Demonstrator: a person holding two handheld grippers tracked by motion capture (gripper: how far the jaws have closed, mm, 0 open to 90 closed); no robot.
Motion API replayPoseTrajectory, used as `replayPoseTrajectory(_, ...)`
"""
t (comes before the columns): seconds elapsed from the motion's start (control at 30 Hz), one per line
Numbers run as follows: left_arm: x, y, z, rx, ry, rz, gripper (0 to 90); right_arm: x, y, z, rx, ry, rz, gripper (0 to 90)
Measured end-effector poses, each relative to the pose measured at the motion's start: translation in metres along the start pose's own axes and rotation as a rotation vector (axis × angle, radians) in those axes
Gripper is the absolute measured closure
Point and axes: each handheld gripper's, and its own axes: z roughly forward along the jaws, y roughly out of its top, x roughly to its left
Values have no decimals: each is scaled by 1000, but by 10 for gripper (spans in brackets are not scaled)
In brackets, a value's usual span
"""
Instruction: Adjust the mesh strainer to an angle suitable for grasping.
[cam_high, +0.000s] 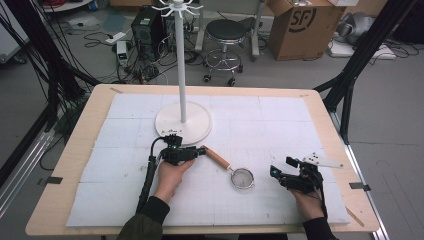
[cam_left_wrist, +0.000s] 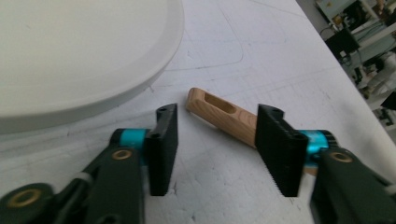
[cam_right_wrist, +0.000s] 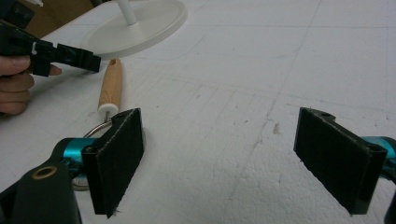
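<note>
In the high view, the left gripper (cam_high: 192, 152) sits just left of centre, held by the left hand (cam_high: 170, 177), forearm rising from the bottom edge; its jaws stand apart. The right gripper (cam_high: 276, 172) sits at lower right, jaws spread wide, pointing toward frame left.

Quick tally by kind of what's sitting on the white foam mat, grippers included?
White round-based hook stand: 1
Wooden-handled metal mesh strainer: 1
Black two-jaw grippers: 2, left gripper, right gripper
Total: 4
</note>
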Motion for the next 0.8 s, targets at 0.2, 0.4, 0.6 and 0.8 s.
replayPoseTrajectory(0.2,-6,-5,-15,-25,-35,77,335,1,0,1,4,4,-4,158)
replayPoseTrajectory(0.4,-9,-6,-38,-51,-72,140,314,3,0,4,13,9,-14,158)
replayPoseTrajectory(0.6,-1,-15,-56,-66,-68,145,319,5,-1,6,25,9,-17,157)
replayPoseTrajectory(0.8,6,-20,-72,-96,-63,145,316,6,0,10,29,29,-9,157)
